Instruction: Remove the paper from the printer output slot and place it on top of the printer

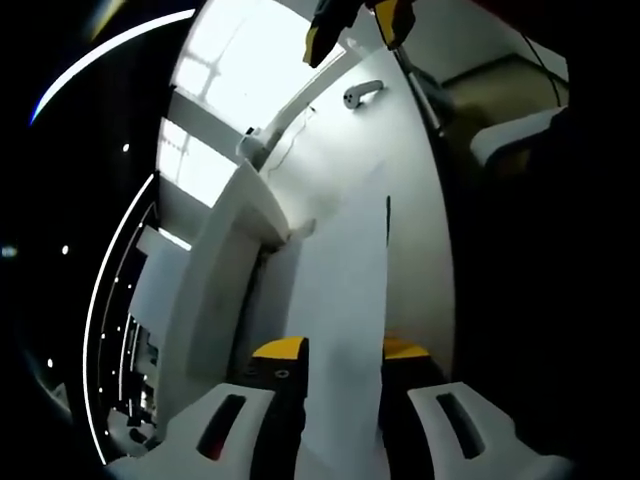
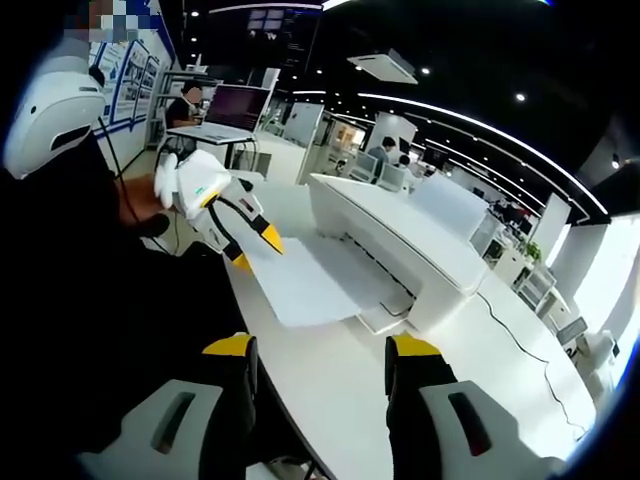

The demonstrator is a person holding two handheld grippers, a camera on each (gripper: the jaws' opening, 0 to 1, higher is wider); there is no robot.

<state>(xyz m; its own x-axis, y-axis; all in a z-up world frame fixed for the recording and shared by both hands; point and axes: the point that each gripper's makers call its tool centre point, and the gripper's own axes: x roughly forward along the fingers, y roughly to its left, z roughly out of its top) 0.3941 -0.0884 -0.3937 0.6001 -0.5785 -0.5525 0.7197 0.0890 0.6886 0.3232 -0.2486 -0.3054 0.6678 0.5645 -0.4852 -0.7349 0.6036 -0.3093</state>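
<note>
One thin white sheet of paper (image 2: pixel 305 283) lies half out of the output slot of a long white plastic printer (image 2: pixel 400 240), which serves as the landmark. In the right gripper view, going left to right, a person in dark clothing stands at the left, the left gripper (image 2: pixel 262 250) sits at the sheet's outer edge on the side away from the printer, then comes the sheet itself, and then the printer on the white table (image 2: pixel 340 390). The left gripper's yellow-tipped jaws appear to be closed on the sheet's edge, or very nearly so; the contact is too small to confirm. In the left gripper view the sheet (image 1: pixel 345 300) runs between that gripper's own jaws (image 1: pixel 343 352) towards the printer (image 1: pixel 225 270). The right gripper (image 2: pixel 320 350) hovers over the table in front of the printer, its jaws apart and holding nothing.

The sheet will likely handle as very light, limp and easily creased. It should droop away from any grip and could slip from smooth jaws. A hold near the middle of the free edge looks best, drawn straight out from the slot.

The printer's output tray holds this one sheet. The printer's flat top looks bare, ready to receive it.
</note>
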